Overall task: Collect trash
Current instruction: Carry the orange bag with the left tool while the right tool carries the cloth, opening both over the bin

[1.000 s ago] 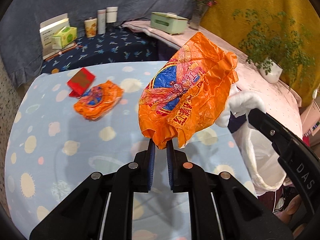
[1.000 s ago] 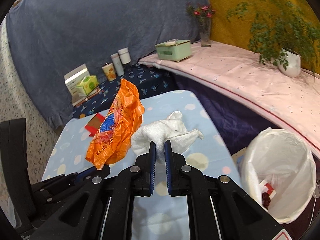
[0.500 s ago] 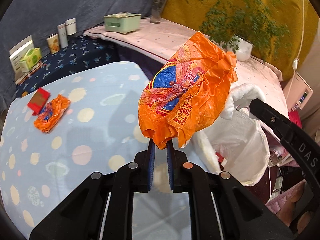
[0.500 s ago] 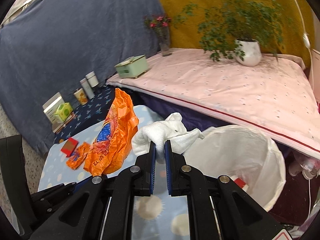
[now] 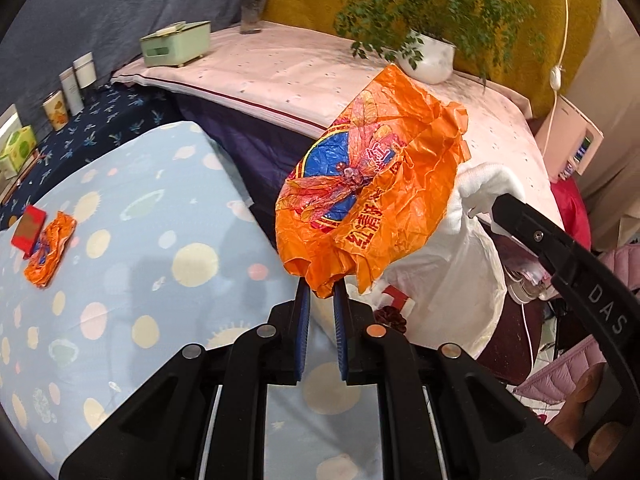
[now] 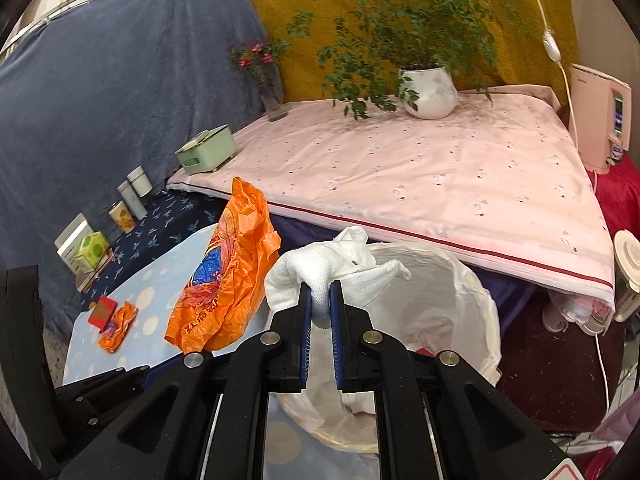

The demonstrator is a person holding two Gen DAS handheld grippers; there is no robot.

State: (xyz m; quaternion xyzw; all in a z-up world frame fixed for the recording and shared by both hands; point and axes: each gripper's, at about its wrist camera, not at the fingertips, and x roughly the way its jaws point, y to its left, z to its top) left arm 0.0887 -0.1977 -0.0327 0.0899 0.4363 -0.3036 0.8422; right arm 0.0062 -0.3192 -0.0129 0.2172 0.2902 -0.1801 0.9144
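Observation:
My left gripper (image 5: 320, 294) is shut on a crumpled orange wrapper (image 5: 372, 204) with a blue and red print, held in the air at the table's right edge. My right gripper (image 6: 320, 296) is shut on a wad of white tissue (image 6: 340, 268), held over the rim of the white-lined trash bin (image 6: 476, 300). The same bin (image 5: 460, 280) shows behind the wrapper in the left wrist view, with some trash inside. A second orange wrapper (image 5: 50, 248) and a small red box (image 5: 28, 226) lie on the blue spotted table (image 5: 132, 240) at the far left.
A pink-covered bed (image 6: 440, 168) runs behind the bin, with a potted plant (image 6: 428, 92), a flower vase (image 6: 272, 88) and a green box (image 6: 208, 154). Cans and cartons (image 6: 120, 208) stand on a dark blue surface. Shoes (image 6: 576, 312) lie on the floor at right.
Both grippers have swept right from over the table toward the bin, each still holding its piece. The second wrapper and red box have slid to the far left of both views.

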